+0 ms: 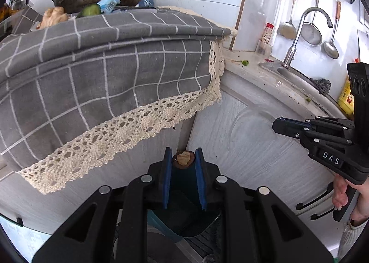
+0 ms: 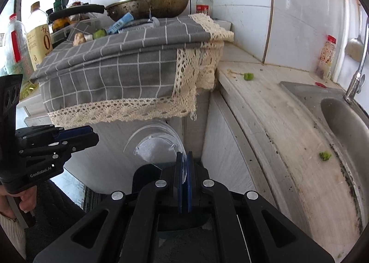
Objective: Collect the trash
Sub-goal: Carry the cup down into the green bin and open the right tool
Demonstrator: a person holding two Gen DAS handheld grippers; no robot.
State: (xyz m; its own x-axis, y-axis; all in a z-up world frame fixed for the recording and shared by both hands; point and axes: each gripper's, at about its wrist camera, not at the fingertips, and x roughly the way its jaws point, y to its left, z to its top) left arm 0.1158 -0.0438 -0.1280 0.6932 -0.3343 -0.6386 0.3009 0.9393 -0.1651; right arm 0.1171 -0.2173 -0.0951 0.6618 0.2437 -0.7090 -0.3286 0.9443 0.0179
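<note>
My left gripper (image 1: 183, 159) is pinched on a small brown shell (image 1: 183, 159), walnut-like with a pale inside, held between the tips of its blue pads. My right gripper (image 2: 183, 161) has its pads pressed nearly together on the thin edge of a clear plastic cup (image 2: 159, 143), crumpled and see-through, which sticks out ahead of the fingers.

I take the grey checked cloth (image 1: 103, 66) with its cream lace border as the landmark; it drapes over a raised surface. Both grippers hang below its lace edge, in front of pale cabinet doors, the left one under the cloth's front corner and the right one just to that side (each shows in the other's camera, with a hand on its handle).

On top of the cloth lie more scraps: a blue and white wrapper (image 2: 121, 22), a green vegetable end (image 2: 99, 33) and a knob of ginger (image 2: 78, 38), with a worn frying pan (image 2: 150, 6) behind them. To the right of the cloth, on the lower worn counter (image 2: 265, 106), sit two green scraps, one (image 2: 248, 76) near the cloth and one (image 2: 325, 155) by the rim of the steel sink (image 2: 341, 124). A red-capped spice jar (image 2: 327, 55) stands against the wall beyond.
</note>
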